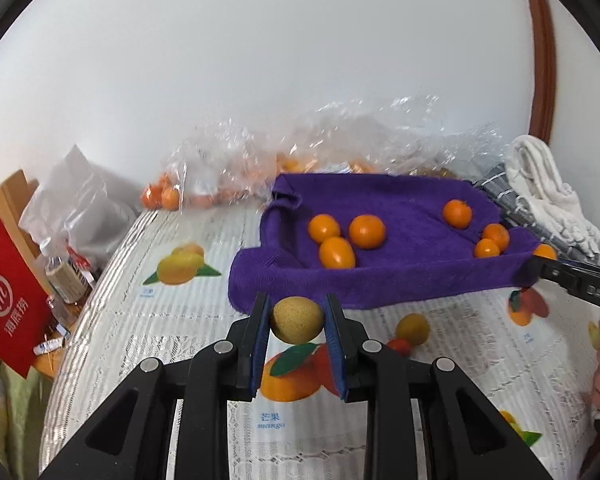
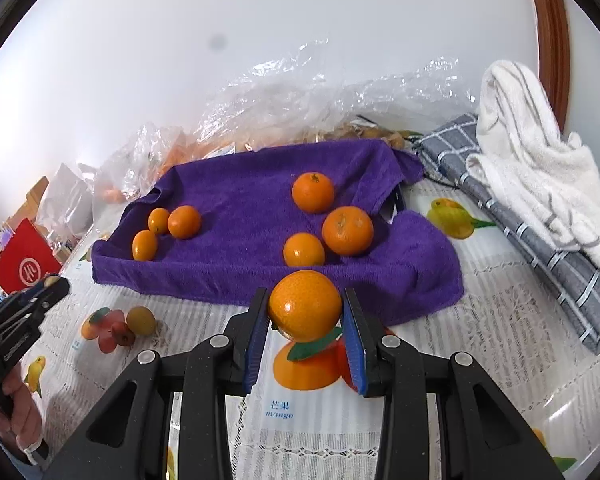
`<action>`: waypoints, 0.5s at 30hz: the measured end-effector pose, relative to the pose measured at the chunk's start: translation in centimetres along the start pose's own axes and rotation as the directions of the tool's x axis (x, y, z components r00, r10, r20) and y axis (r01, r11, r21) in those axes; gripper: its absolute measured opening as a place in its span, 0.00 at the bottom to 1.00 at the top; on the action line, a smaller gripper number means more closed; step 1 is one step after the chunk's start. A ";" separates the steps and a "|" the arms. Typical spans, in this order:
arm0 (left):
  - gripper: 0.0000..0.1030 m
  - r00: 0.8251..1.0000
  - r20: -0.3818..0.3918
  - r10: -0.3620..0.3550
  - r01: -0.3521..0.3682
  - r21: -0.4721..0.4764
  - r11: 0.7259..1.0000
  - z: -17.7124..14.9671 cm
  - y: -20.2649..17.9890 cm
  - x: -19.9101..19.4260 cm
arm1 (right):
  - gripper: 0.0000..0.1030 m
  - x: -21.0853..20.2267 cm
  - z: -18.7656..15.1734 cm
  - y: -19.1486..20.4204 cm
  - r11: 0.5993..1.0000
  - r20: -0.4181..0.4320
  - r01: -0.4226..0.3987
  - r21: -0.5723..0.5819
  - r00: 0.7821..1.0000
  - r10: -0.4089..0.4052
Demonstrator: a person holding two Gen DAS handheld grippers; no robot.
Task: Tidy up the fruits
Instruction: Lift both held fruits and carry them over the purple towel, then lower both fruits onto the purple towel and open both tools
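Closest to the left camera, the left claw [image 1: 297,316] is pinched tight on one small yellow-brown fruit [image 1: 297,320], held up off the tabletop [image 1: 140,320]. Closest to the right camera, the right claw [image 2: 305,312] squeezes one orange [image 2: 305,306] between its two blue pads, also lifted up.

Just past both claws lies one purple towel [image 2: 240,280], spread flat with its edges puffed up. Six oranges sit on it in two groups of three. One group [image 2: 166,228] is on the left side, bunched close. The other group [image 2: 324,220] is on the right side, nearer the right claw.

One more yellow-brown fruit [image 2: 141,320] rests on the tabletop, in front of the towel, beside one tiny red fruit [image 1: 400,346].

Behind the towel are clear plastic bags [image 1: 260,160] with more oranges inside; they are too crumpled to count, maybe two bags. To the right lie one grey checked cloth [image 2: 540,260] and one white towel [image 2: 532,160] on top of it. One red card [image 1: 8,292] stands off to the left.
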State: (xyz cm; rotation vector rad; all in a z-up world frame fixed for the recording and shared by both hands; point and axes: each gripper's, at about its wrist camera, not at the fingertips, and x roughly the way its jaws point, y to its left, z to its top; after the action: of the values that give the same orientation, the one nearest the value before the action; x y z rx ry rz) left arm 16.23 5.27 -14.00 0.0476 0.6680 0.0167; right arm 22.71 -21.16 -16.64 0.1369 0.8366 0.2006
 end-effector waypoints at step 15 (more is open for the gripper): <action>0.25 0.997 0.057 -0.059 0.066 -0.137 0.988 9.1 -1.4 1.3 | 0.34 0.1 8.6 3.5 0.999 0.076 -0.035 -0.020 0.996 0.036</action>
State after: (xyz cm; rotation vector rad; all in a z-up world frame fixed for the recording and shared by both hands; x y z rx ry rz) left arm 22.87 3.53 -7.73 -0.1067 0.6142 0.0015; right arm 28.78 -18.11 -10.32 0.1408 0.7567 0.2351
